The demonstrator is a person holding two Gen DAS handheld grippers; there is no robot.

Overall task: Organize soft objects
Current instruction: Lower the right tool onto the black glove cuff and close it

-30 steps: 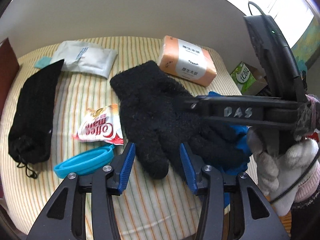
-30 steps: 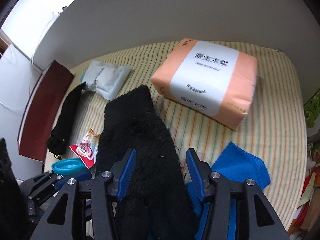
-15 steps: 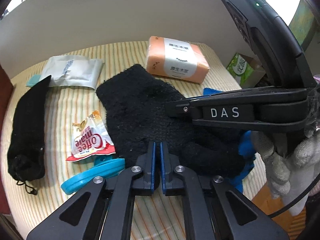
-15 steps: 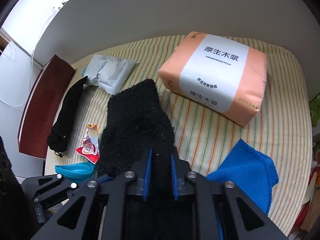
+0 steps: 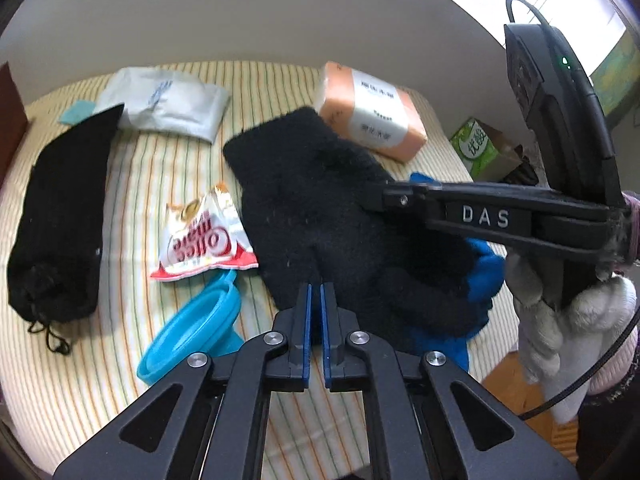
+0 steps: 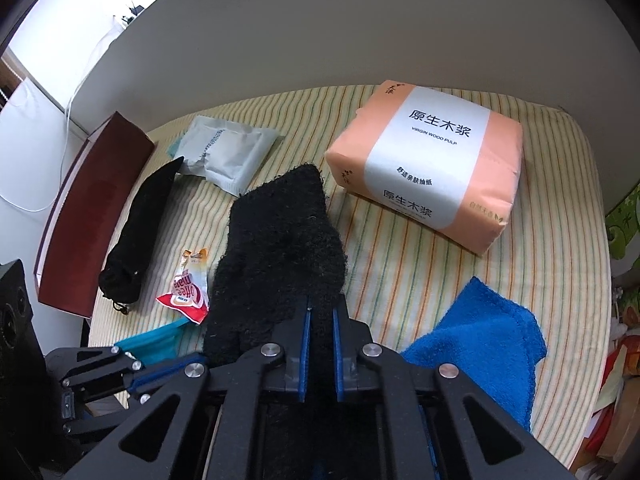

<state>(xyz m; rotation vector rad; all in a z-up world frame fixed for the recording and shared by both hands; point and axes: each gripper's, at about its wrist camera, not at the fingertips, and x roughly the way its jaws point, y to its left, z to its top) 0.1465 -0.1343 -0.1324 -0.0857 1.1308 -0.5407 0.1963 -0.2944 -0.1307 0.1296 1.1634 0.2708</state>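
On the striped yellow cloth-covered table (image 6: 420, 288), the fuzzy black knitted glove (image 5: 320, 216) lies across the middle, its cuff end reaching toward the orange-and-white paper tissue pack (image 6: 428, 168) and its finger end draped partly over the bright blue terry towel (image 6: 480, 344). Both tools grip this glove: the left gripper (image 5: 315, 304) is pinched narrow on the near edge of the glove with dark fabric between its blue pads, and the right gripper (image 6: 320, 316) is clamped on the glove's other side, black wool filling the slim gap between its pads. Both pairs of jaws have just been closing onto it. The glove looks slightly bunched and raised at the grip points, though I cannot tell whether it is clear of the cloth.

As for progress, little seems sorted so far. The long black drawstring fabric pouch (image 5: 56, 216), the pale grey soft plastic packet (image 5: 168, 104), the red-and-white coffee creamer sachet (image 5: 200, 240) and the turquoise round plastic lid (image 5: 192, 324) lie scattered with no clear grouping. The towel sits rumpled, not folded. By my reading, the glove is the first item being handled, likely to be folded or moved, and everything else waits its turn
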